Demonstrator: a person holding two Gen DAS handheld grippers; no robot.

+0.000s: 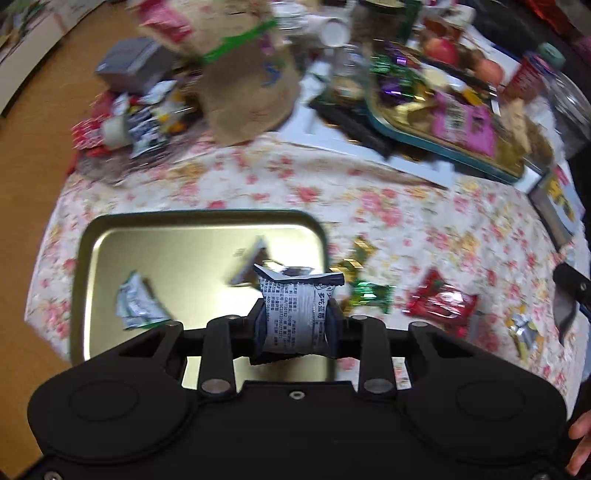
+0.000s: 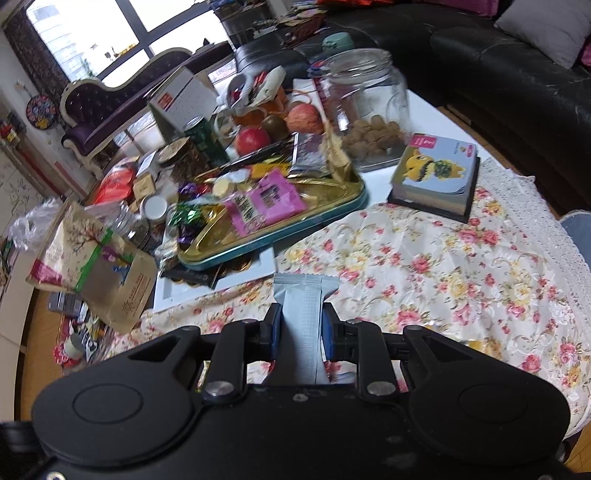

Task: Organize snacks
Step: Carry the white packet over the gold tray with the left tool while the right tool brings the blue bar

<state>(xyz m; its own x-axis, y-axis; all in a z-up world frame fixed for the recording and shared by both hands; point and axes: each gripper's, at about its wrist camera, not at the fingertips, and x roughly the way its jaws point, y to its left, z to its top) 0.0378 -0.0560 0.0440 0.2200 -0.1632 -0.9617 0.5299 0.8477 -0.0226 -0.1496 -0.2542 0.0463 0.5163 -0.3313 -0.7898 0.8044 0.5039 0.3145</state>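
Sorting looks barely started: the gold tray (image 1: pixel 110 254) holds two packets, while several candies (image 1: pixel 439 304) lie loose on the tabletop (image 1: pixel 258 177). The left gripper (image 1: pixel 295 325) hovers over the tray's near edge, jaws pinching a white snack packet (image 1: pixel 295 310). The right gripper (image 2: pixel 301 328) hangs above the tabletop, jaws pinching a grey packet (image 2: pixel 303 314).

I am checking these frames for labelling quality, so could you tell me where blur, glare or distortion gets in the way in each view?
Left wrist view: the far clutter around the brown paper bag is motion-smeared, the metal tray throws glare, but the print on the held white snack packet is sharp. Right wrist view: steadier; the window is blown out, and the fisheye bends the table edges.
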